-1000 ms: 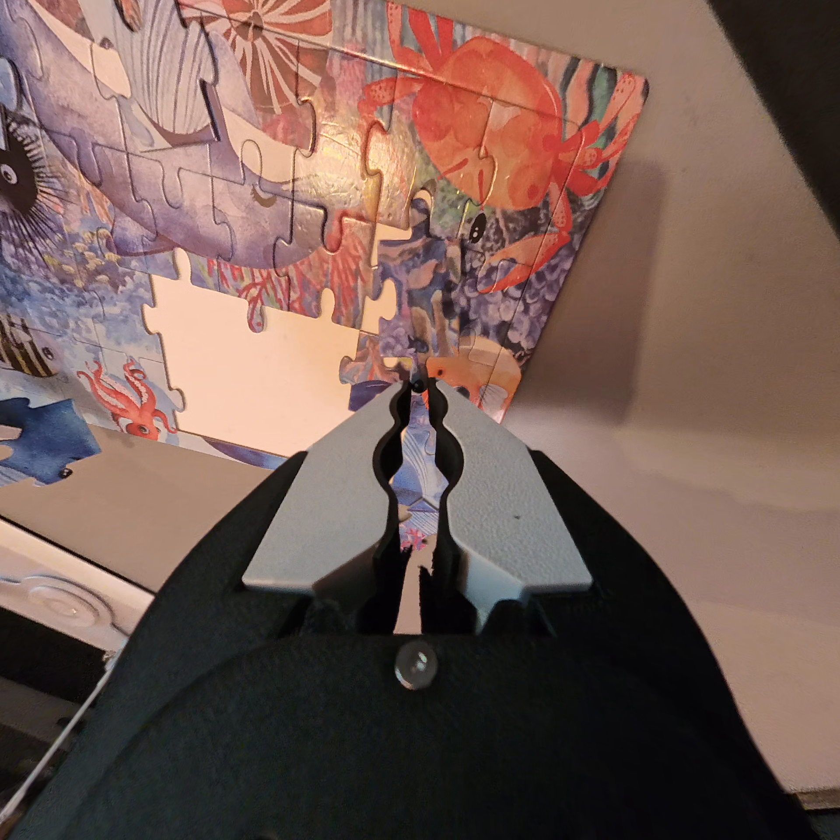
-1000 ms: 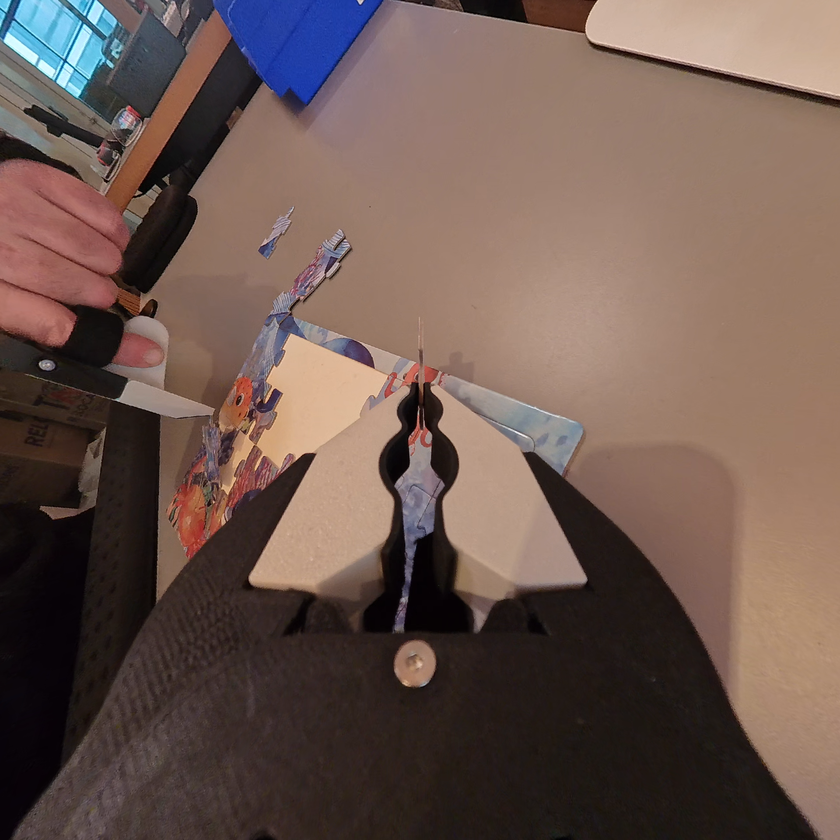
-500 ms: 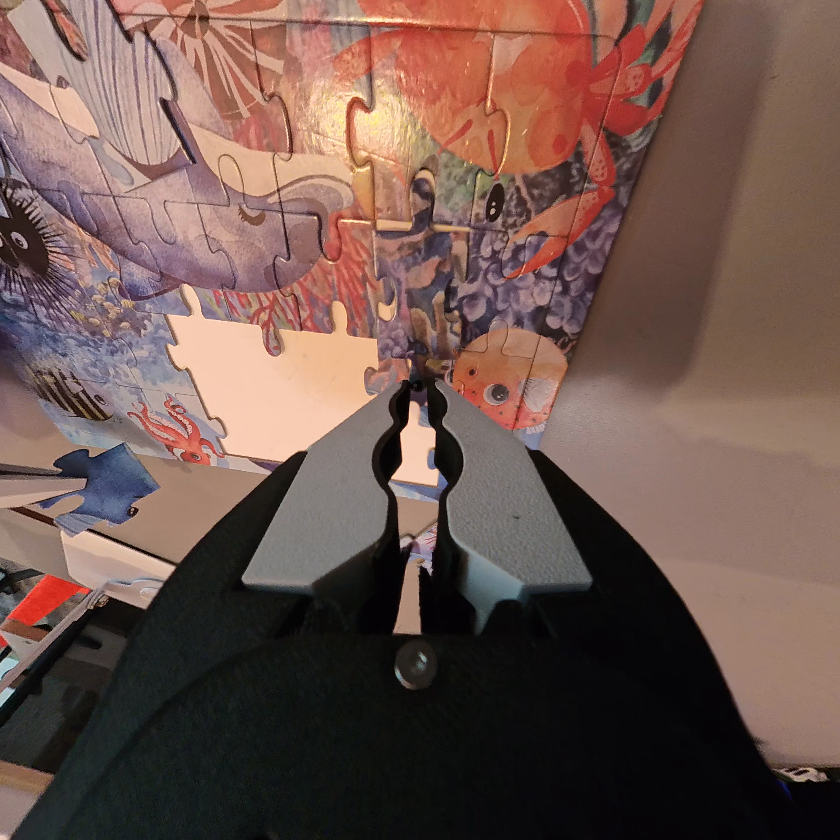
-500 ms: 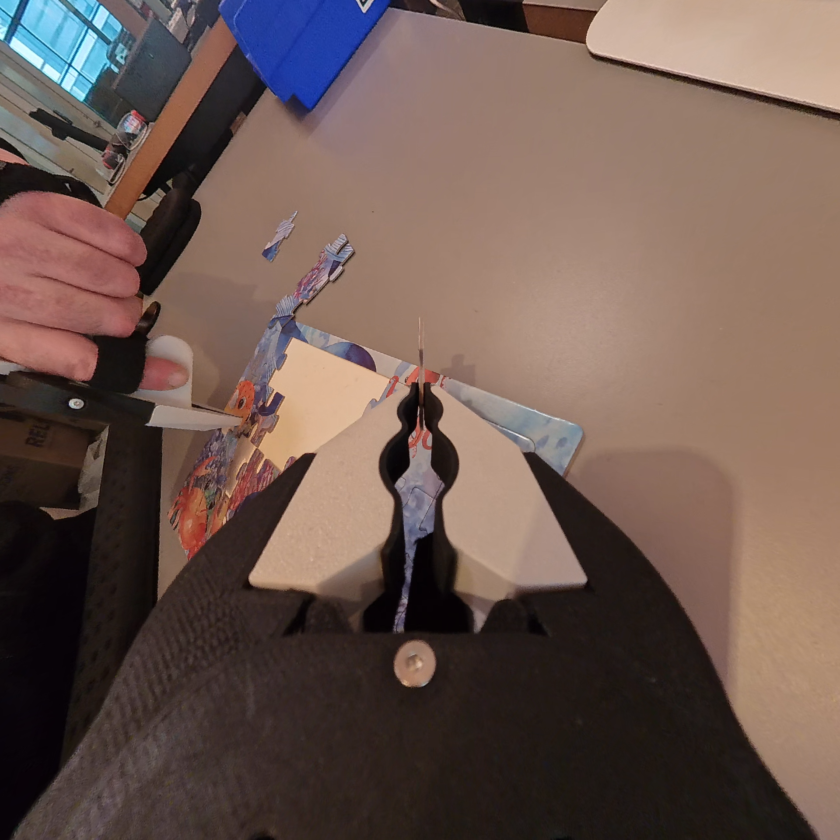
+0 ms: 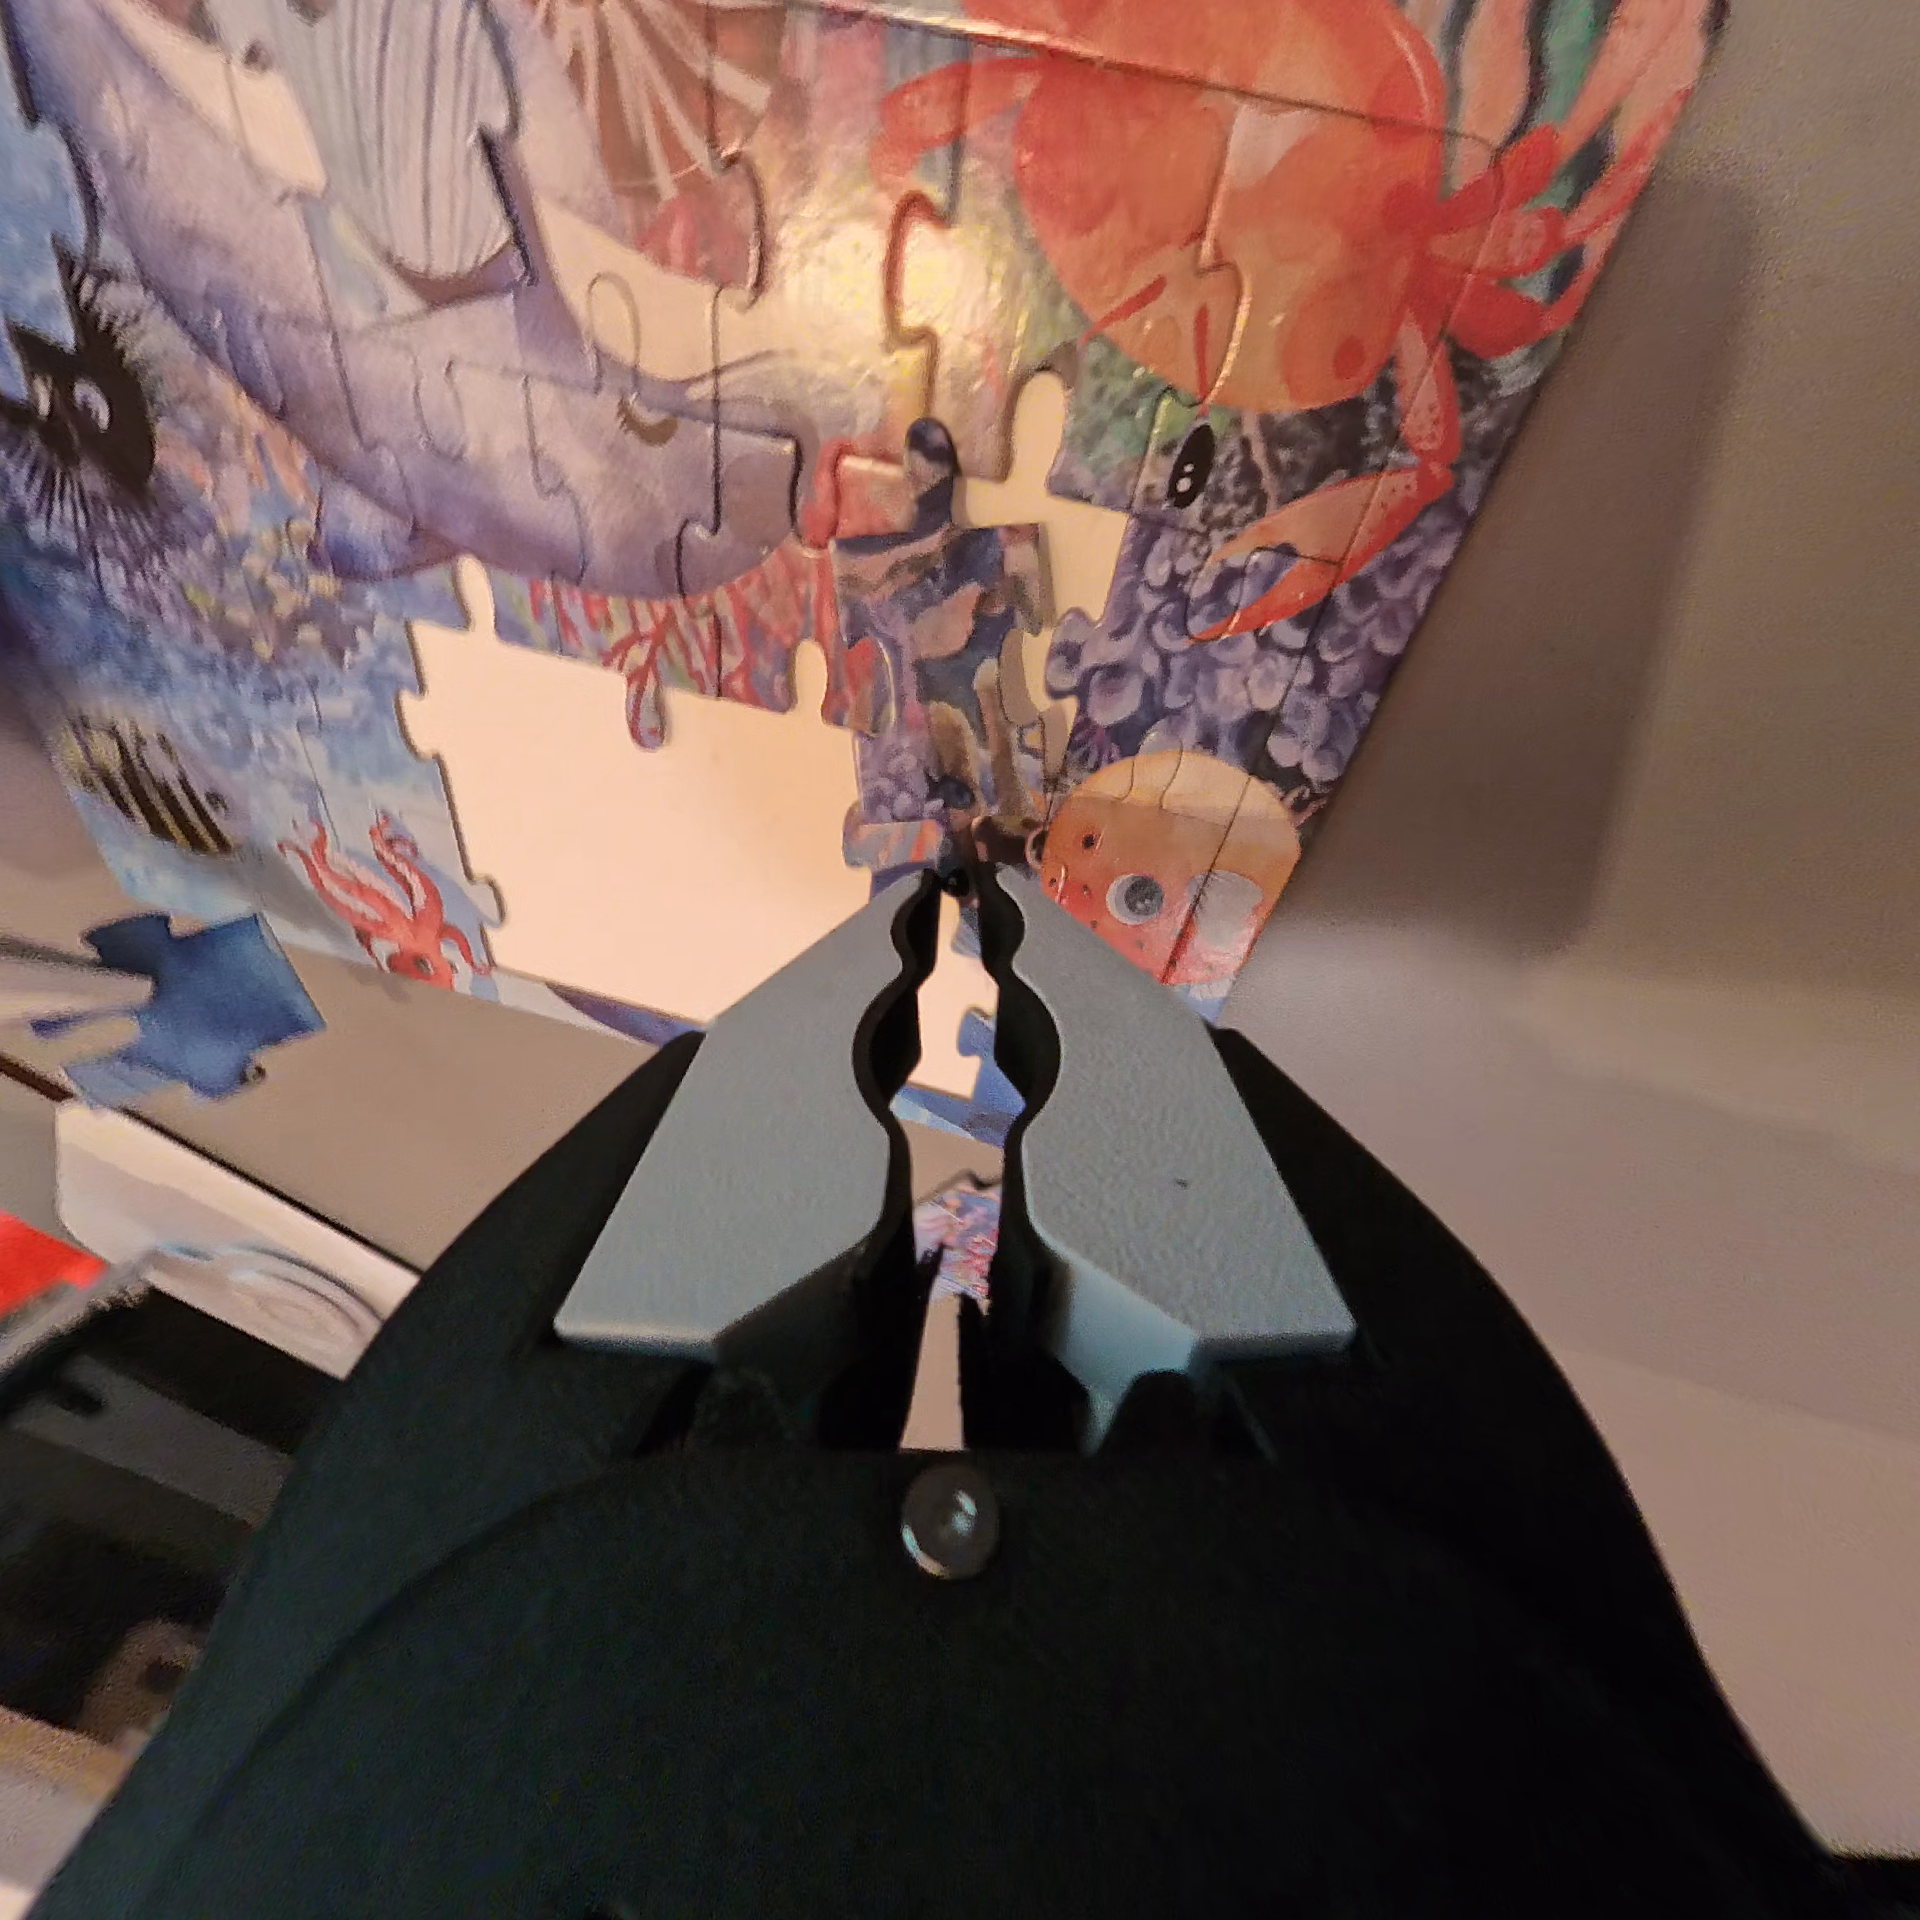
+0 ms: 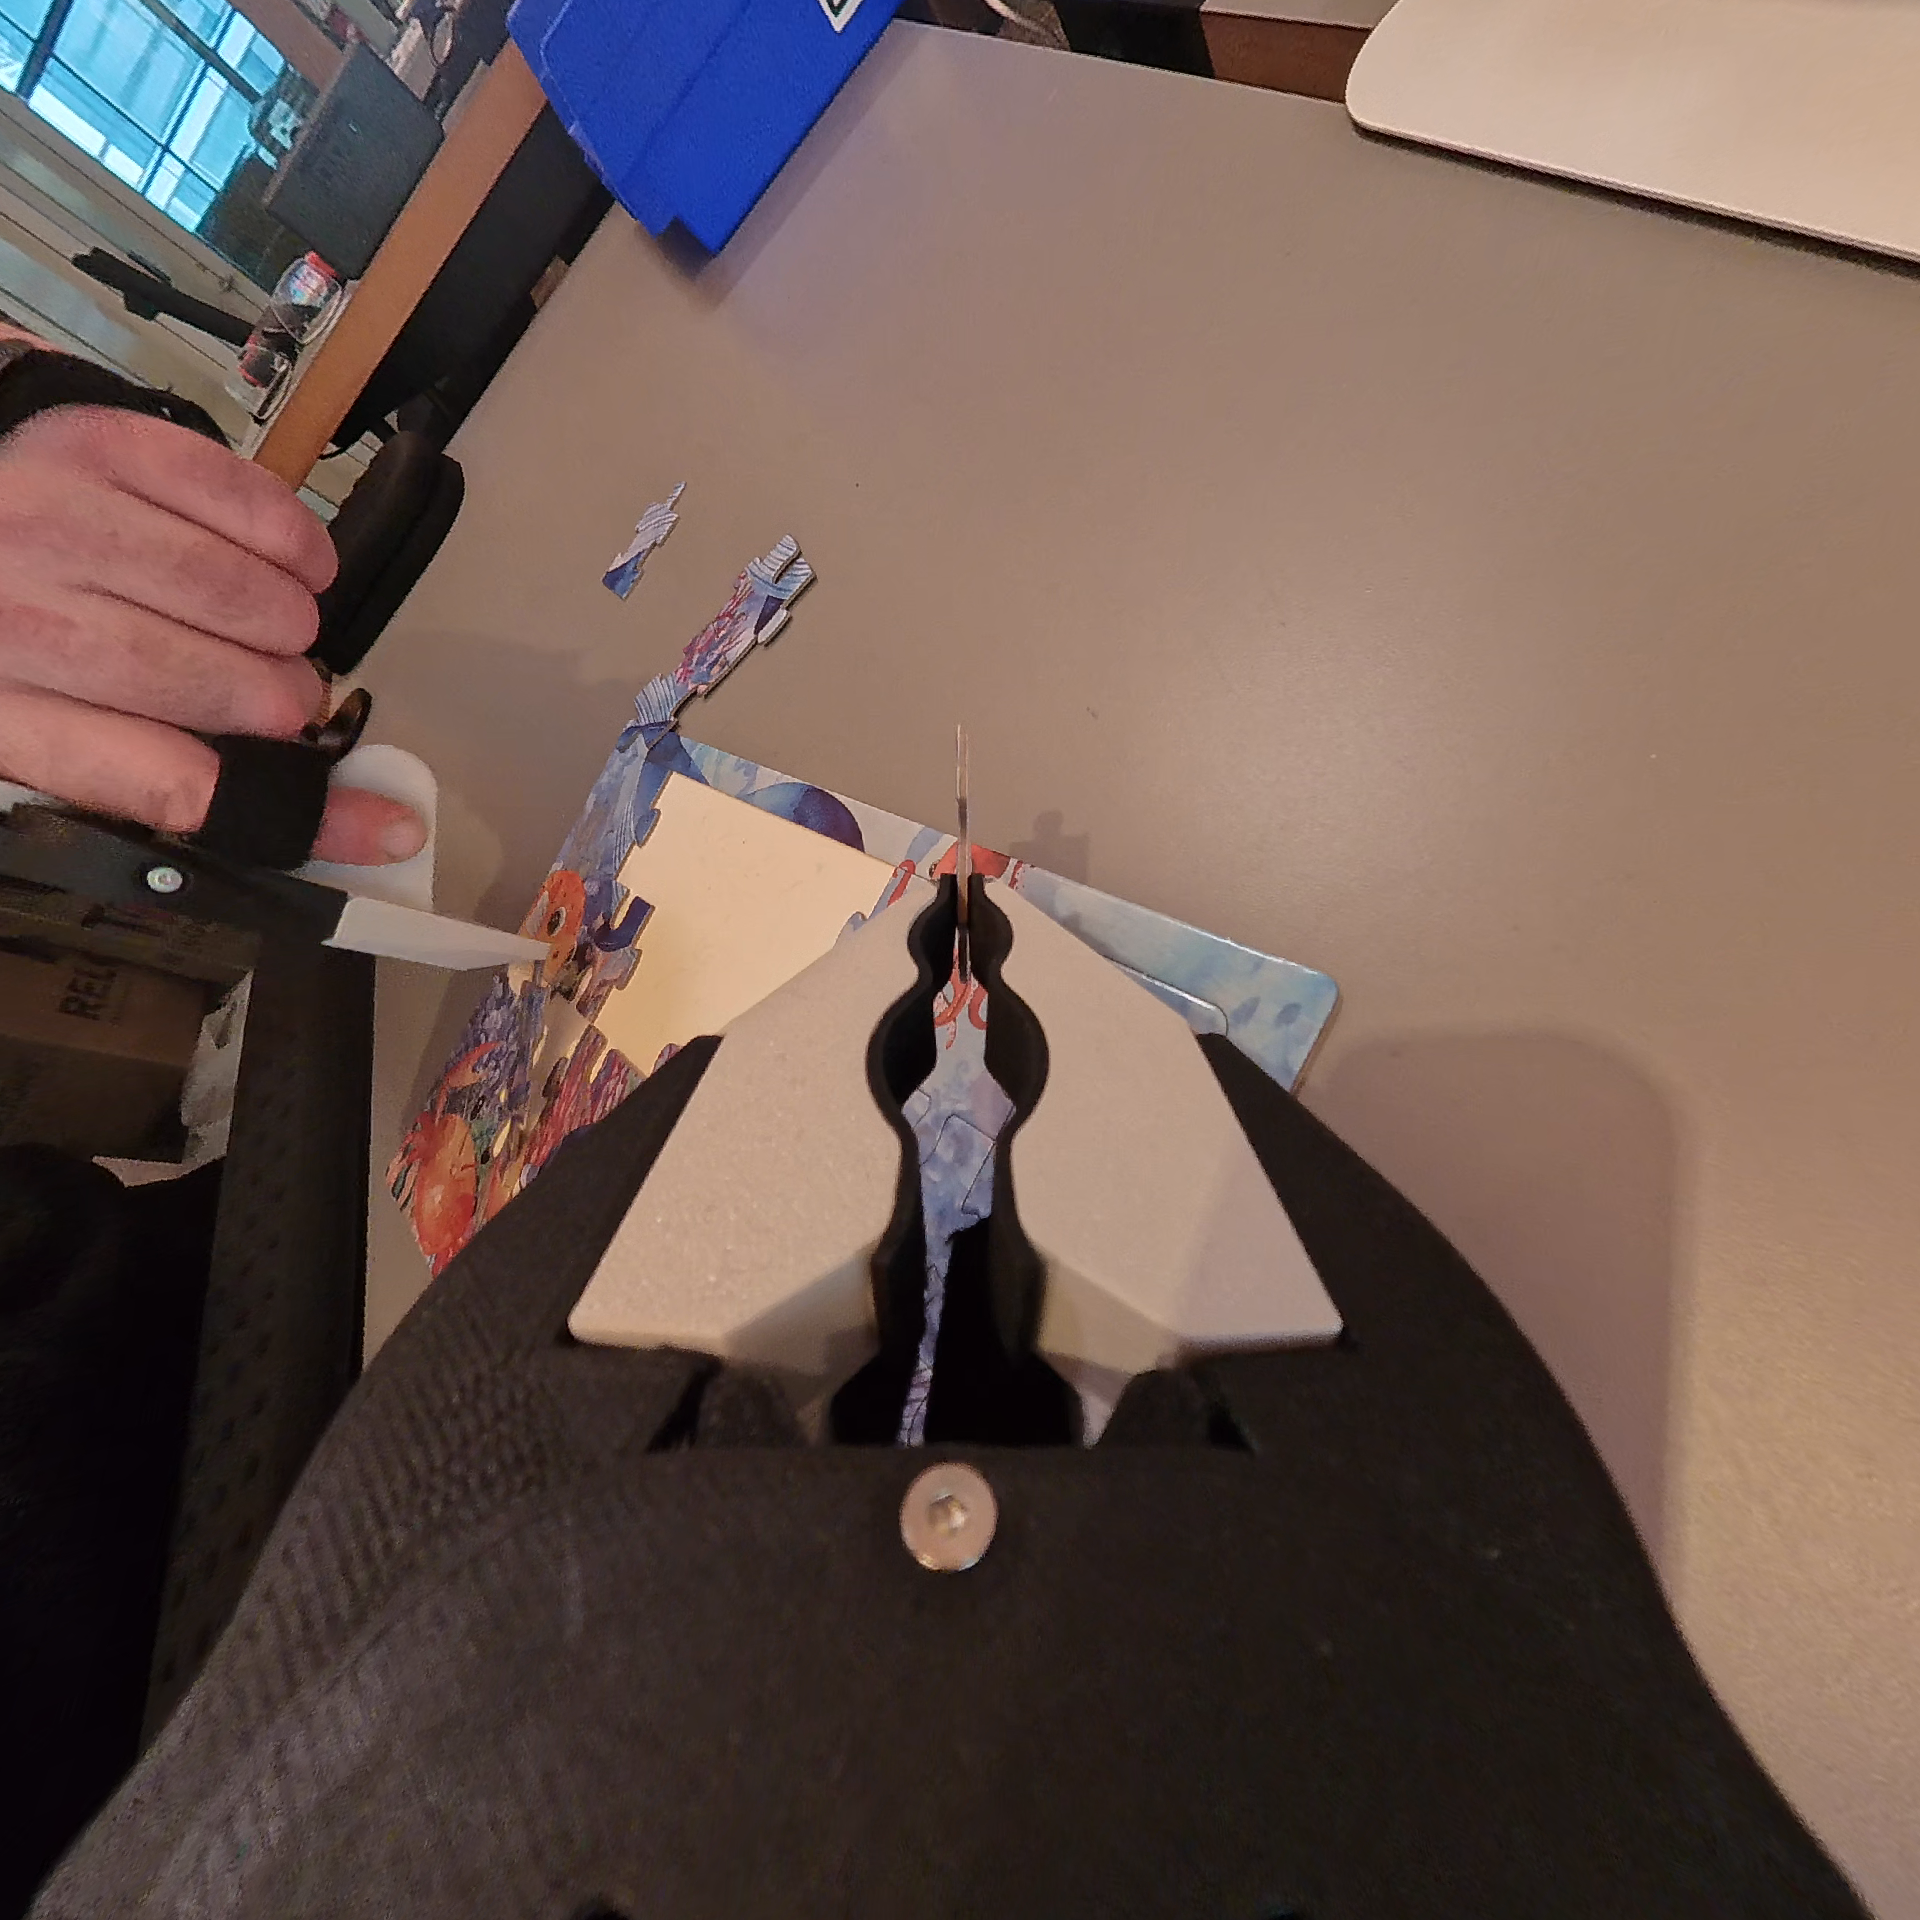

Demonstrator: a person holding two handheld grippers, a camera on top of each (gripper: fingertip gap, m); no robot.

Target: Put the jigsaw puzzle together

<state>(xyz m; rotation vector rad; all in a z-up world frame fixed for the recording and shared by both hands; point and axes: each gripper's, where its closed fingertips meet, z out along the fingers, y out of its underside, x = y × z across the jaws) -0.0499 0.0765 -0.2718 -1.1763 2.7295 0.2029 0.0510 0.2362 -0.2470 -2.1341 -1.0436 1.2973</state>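
Note:
The sea-picture jigsaw puzzle (image 5: 623, 416) lies on a grey table, with a cream gap (image 5: 644, 810) in its near part. A purple-blue piece (image 5: 935, 623) lies askew in its slot beside the crab's claw, with bare board on its right. My left gripper (image 5: 961, 883) is shut with nothing between its jaws. Its tips are at that piece's near edge, beside the orange fish. It also shows in the right wrist view (image 6: 520, 943). My right gripper (image 6: 961, 883) is shut on a blue piece (image 6: 961, 790), seen edge-on above the puzzle's (image 6: 1195, 966) edge. That piece (image 5: 187, 1008) also shows in the left wrist view.
Two loose pieces (image 6: 644, 540) (image 6: 748, 623) lie on the table beyond the puzzle. A blue box (image 6: 707, 104) sits at the far table edge and a pale flat board (image 6: 1662, 104) at the far right. A person's hand (image 6: 156, 644) holds the left gripper. My right fingertips sit around 20 cm from my left ones.
The left gripper has moved in over the puzzle. The purple-blue piece beside the crab's claw has shifted left and now sits askew. The right gripper has stayed still with its piece.

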